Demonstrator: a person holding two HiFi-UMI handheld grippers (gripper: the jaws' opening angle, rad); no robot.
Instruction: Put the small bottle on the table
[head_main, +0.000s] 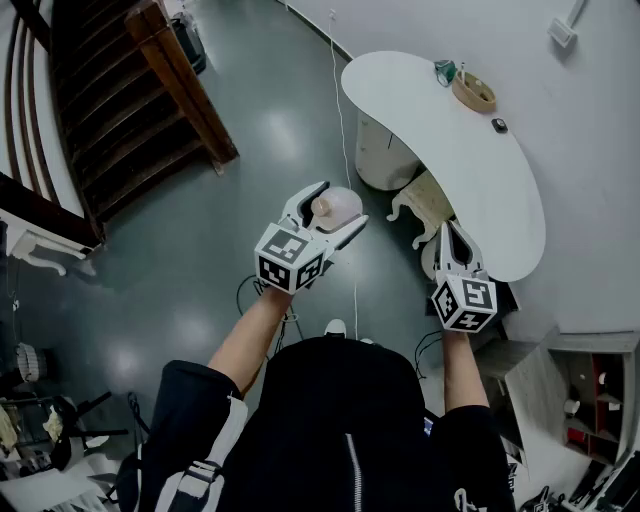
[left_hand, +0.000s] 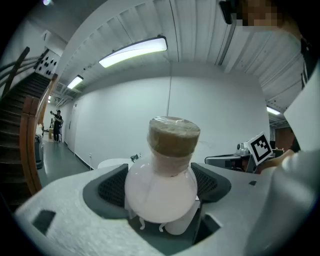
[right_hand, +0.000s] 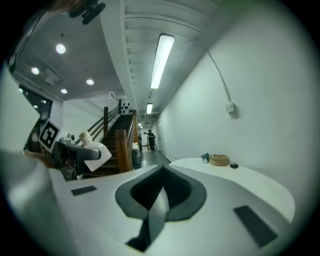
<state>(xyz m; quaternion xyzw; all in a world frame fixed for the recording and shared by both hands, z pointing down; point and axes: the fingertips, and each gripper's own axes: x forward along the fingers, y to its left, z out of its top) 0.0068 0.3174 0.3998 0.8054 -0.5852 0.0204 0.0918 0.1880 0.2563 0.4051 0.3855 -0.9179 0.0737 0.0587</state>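
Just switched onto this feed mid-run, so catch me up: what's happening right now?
A person holds a gripper in each hand. The left gripper grips the small bottle, round and milky with a cork stopper, up above the floor. The right gripper is shut and empty, near the edge of the white table. The bottle is not yet on the table, which carries a basket at its far end.

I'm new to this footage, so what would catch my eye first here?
The round milky-white bottle with a cork stopper, clamped in the left gripper above the grey floor. Next, the curved white table at upper right, a small woven basket at its far end, and the right gripper, shut and empty, by its near edge.
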